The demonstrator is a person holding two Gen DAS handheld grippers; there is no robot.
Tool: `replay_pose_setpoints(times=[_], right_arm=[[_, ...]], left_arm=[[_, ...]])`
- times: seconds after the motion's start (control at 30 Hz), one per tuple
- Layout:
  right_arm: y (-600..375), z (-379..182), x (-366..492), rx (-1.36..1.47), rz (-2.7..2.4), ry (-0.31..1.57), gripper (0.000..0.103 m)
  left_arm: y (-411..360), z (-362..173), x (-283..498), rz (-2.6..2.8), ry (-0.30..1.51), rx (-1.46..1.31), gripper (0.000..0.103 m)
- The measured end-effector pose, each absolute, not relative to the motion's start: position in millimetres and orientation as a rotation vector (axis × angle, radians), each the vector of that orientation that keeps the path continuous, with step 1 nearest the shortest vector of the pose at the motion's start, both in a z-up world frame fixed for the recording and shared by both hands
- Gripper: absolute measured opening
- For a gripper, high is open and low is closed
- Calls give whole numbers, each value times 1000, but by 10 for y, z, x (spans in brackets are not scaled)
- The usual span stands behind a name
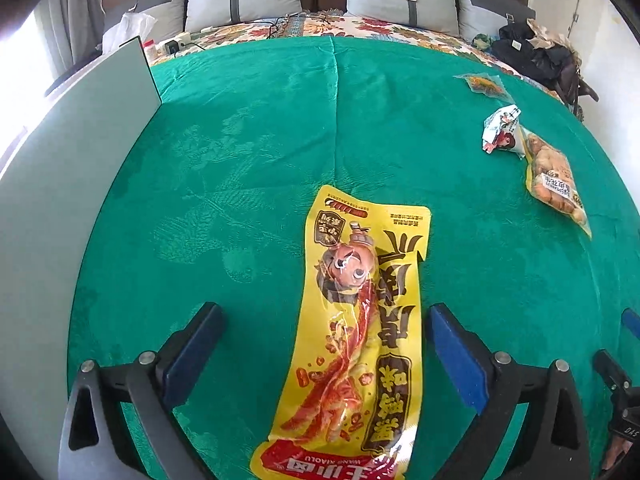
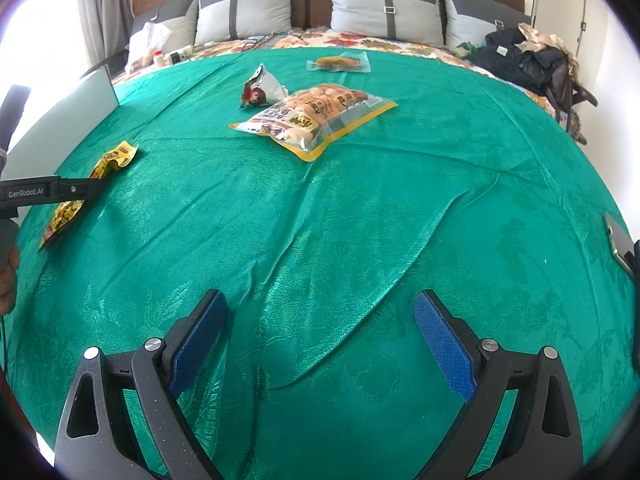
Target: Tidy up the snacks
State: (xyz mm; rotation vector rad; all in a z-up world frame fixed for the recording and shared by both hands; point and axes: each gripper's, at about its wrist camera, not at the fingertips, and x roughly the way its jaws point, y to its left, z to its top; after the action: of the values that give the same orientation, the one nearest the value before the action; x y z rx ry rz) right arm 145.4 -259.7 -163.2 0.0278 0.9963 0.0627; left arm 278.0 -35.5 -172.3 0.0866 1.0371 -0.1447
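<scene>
A long yellow snack packet (image 1: pixel 360 320) with a cartoon face lies flat on the green cloth (image 1: pixel 240 160). My left gripper (image 1: pixel 324 310) is open around it, one blue pad on each side and neither touching it. In the right wrist view the same yellow packet (image 2: pixel 116 156) shows at far left, partly behind the left tool's black body (image 2: pixel 40 192). My right gripper (image 2: pixel 320 296) is open over bare, wrinkled cloth with nothing between its fingers. Farther back lie a clear bag of round snacks (image 2: pixel 316 116), a white triangular packet (image 2: pixel 260 90) and a small clear packet (image 2: pixel 338 64).
A pale grey board (image 1: pixel 80 160) stands along the cloth's left side. Grey pillows (image 2: pixel 248 12) and a floral sheet are at the back, with dark clothes (image 2: pixel 532 60) at back right. A flat phone-like object (image 2: pixel 618 244) lies at the right edge.
</scene>
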Motion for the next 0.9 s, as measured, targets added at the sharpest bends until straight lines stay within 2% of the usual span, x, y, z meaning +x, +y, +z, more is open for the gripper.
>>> replay_pose_setpoints(times=[0.33,0.9], right_arm=[[-2598,-1633,1452,28,62,996,97],[-2597,-1630,1450,28,62,996,97]], left_arm=[[-98,-1758,3088,-93,950,38,103],[-77,-1760,3140,-85,949,33,103]])
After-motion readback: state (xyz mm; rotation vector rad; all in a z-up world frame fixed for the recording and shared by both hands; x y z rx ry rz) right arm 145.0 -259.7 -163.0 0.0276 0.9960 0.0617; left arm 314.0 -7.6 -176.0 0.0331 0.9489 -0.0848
